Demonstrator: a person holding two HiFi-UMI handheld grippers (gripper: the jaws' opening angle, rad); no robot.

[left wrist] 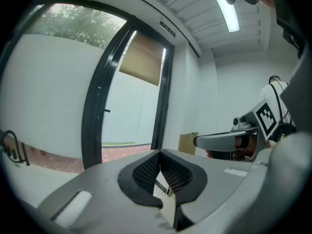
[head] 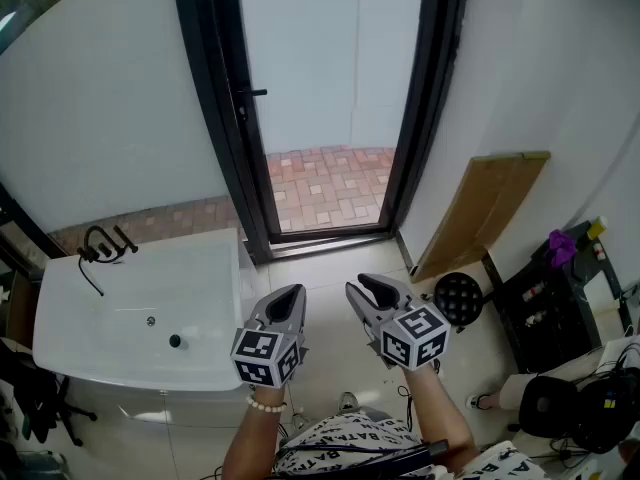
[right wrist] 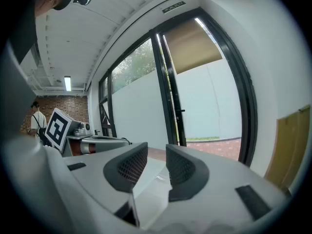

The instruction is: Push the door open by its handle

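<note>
The black-framed door stands at the left side of the doorway, and its small black handle juts to the right. The handle also shows far ahead in the left gripper view, and the same handle in the right gripper view. Through the opening I see brick paving and a white wall. Both grippers hover low over the floor, well short of the door. My left gripper has its mesh pads meeting at the tips, nothing held. My right gripper shows a gap between its pads, empty.
A white basin with a black tap stands left of me. A wooden board leans on the right wall, with a round black object, a dark shelf and a chair beyond. A person stands far behind.
</note>
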